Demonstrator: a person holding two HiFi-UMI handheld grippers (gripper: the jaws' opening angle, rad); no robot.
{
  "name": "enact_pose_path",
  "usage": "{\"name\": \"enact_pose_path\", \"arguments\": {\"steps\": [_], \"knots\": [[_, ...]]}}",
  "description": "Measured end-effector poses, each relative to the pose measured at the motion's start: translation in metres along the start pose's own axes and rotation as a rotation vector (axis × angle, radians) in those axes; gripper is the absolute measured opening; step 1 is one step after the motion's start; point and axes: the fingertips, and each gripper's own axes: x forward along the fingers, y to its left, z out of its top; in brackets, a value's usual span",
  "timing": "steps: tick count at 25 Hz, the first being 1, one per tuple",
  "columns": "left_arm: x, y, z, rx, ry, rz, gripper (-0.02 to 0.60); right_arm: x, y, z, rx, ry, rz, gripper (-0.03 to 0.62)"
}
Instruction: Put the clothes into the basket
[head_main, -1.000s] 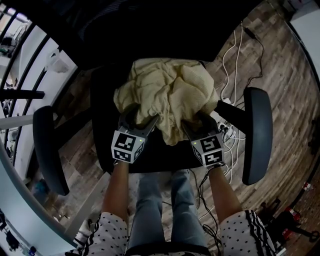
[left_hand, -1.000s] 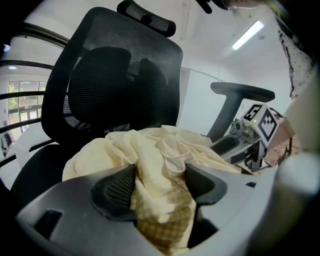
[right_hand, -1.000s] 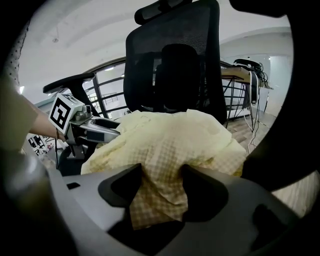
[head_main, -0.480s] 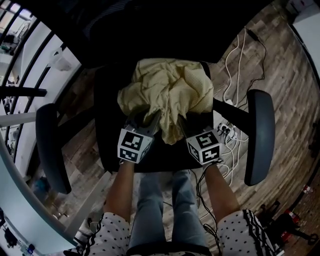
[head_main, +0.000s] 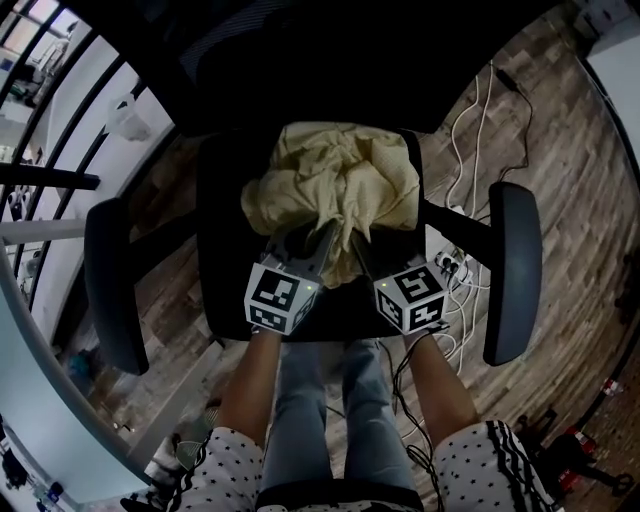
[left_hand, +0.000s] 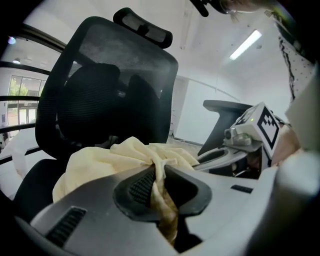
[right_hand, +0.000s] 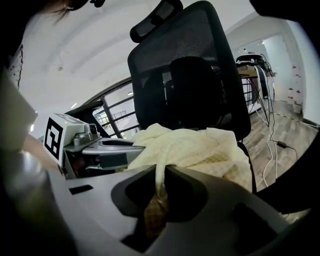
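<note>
Left gripper (left_hand: 159, 169), in my left hand: its jaws have just been closing and pinch a fold of the pale yellow garment (head_main: 345, 175). My right gripper (right_hand: 162, 172) has done likewise. The garment lies bunched on the black office chair (head_main: 222, 270) seat.

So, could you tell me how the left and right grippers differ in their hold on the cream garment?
The left gripper bites the cream garment at its left front, slanting rightward; the right gripper bites its hanging front fold, slanting leftward. The left gripper's tips reach slightly deeper into the pile than the right gripper's. Shared: both jaws have just been closing and now pinch cloth, the bulk lying on the chair.
</note>
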Motion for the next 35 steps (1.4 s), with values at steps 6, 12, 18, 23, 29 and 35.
{"name": "enact_pose_path", "arguments": {"steps": [6, 12, 18, 23, 29, 35], "knots": [[-0.006, -0.018, 0.026, 0.045, -0.014, 0.008, 0.054, -0.015, 0.009, 0.023, -0.041, -0.031, 0.000, 0.049], [-0.020, -0.032, 0.066, 0.104, -0.043, 0.012, 0.052, -0.038, 0.017, 0.059, -0.091, -0.070, -0.006, 0.048], [-0.038, -0.037, 0.108, 0.114, -0.083, 0.055, 0.051, -0.059, 0.030, 0.100, -0.144, -0.111, 0.007, 0.048], [-0.053, -0.039, 0.142, 0.145, -0.105, 0.072, 0.051, -0.075, 0.041, 0.133, -0.183, -0.148, 0.024, 0.048], [-0.072, -0.043, 0.181, 0.153, -0.137, 0.116, 0.049, -0.094, 0.055, 0.171, -0.236, -0.178, 0.032, 0.046], [-0.097, -0.056, 0.216, 0.170, -0.170, 0.181, 0.049, -0.121, 0.073, 0.202, -0.280, -0.209, 0.059, 0.046]]}}
